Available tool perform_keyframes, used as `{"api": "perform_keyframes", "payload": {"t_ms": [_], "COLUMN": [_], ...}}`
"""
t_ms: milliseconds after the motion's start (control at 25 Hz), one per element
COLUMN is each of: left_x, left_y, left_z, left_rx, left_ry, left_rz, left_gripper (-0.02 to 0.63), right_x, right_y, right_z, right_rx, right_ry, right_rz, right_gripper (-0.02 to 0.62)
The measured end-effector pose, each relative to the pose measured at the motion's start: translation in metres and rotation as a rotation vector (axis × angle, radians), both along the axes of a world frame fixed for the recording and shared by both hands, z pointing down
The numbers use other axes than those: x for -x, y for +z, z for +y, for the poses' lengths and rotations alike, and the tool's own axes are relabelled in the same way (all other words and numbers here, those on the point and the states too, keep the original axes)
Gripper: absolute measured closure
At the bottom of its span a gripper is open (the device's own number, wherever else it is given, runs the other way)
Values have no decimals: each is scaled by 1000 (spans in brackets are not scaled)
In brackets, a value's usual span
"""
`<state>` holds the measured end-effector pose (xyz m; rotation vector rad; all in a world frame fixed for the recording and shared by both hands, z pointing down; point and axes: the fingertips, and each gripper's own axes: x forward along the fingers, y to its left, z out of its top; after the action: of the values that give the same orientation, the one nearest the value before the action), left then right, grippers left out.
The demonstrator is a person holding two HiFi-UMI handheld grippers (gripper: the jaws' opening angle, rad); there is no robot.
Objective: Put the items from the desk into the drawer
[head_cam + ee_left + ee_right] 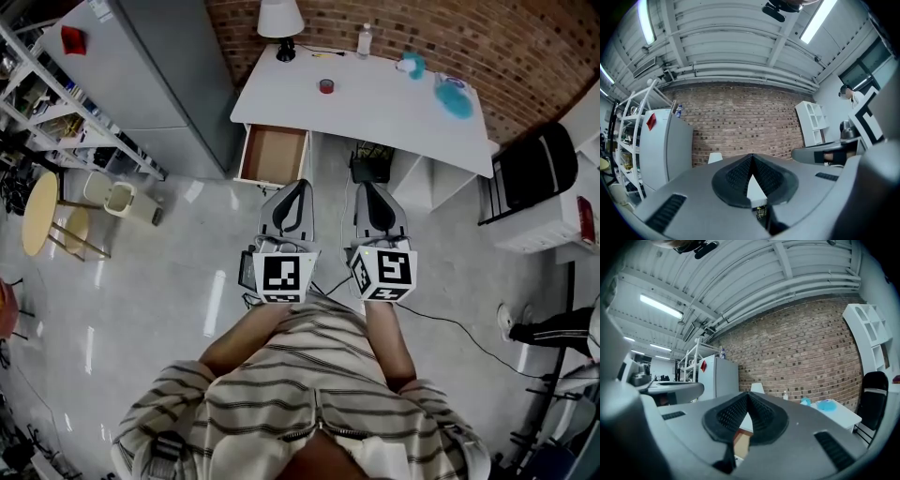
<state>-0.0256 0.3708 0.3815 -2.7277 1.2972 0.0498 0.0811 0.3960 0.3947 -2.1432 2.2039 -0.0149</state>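
Left gripper [300,184] and right gripper [364,186]: held side by side close to the torso, noses toward the desk [375,112], well short of it. Both pairs of jaws closed tip to tip, nothing between, confirmed in each gripper view.

Items all on the desktop:
- red tape roll [326,86]: lying flat, hole up, near mid-desk, closest to the drawer side.
- bottle [365,40]: upright at the back edge by the brick wall.
- small teal item [411,65]: back right, shape unclear.
- larger blue item [454,98]: long axis roughly front to back, near the right end.
- lamp [280,23]: upright at the back left corner.

Drawer [274,155]: pulled out under the desk's left end, long axis running out from the front edge toward the person, open upward, brown floor showing.

Clearance: open floor between grippers and desk front. Grey cabinet [159,75] just beside the drawer's left side. Black box [372,167] under the desk, right of the drawer. Black chair [534,169] off the right end.
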Motion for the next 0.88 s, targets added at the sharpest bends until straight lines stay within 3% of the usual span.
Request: {"api": "perform_keyframes", "payload": {"t_ms": [280, 880], "left_x": [-25, -50], "left_y": [2, -13], "left_z": [-73, -247], "left_rx": [22, 49], "left_ry": [18, 56], "left_rz": [-7, -12], "left_gripper": [601, 601], "right_x": [-7, -23], "right_y": [6, -16], "right_z": [-76, -249], "right_rx": [57, 64], "right_ry": [-18, -1], "right_rz": [16, 12], "right_gripper": [584, 584]}}
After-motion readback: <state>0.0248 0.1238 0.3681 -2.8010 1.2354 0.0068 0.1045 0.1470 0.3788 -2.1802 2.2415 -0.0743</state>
